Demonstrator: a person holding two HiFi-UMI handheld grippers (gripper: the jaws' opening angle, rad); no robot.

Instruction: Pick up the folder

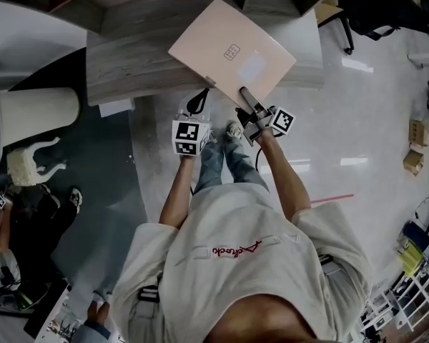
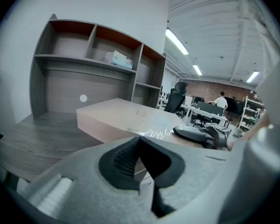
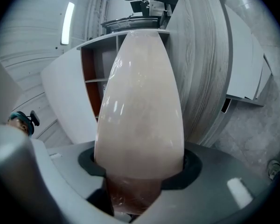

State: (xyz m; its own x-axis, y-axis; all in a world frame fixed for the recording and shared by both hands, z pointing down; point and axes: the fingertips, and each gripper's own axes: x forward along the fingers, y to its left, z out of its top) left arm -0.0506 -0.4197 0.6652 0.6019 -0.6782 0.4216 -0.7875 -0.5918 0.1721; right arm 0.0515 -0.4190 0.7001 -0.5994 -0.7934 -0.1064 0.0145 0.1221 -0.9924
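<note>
A pale pink folder [image 1: 232, 52] hangs tilted above the grey wooden desk [image 1: 129, 63]. My right gripper [image 1: 249, 100] is shut on its near edge, and in the right gripper view the folder [image 3: 140, 115] fills the space between the jaws of that gripper [image 3: 139, 171]. My left gripper [image 1: 199, 100] sits at the folder's near left corner. In the left gripper view the jaws of that gripper [image 2: 142, 171] are nearly together, pinching a thin pale strip of the folder [image 2: 126, 118]. The right gripper's fingers [image 2: 200, 133] lie on the folder's top face.
A shelf unit [image 2: 93, 64] stands at the back of the desk [image 2: 42, 134], with a white packet [image 2: 117, 59] on one shelf. A white animal figure [image 1: 32, 163] stands on the floor at left. Office chairs [image 1: 372, 6] and a person [image 2: 220, 99] are farther off.
</note>
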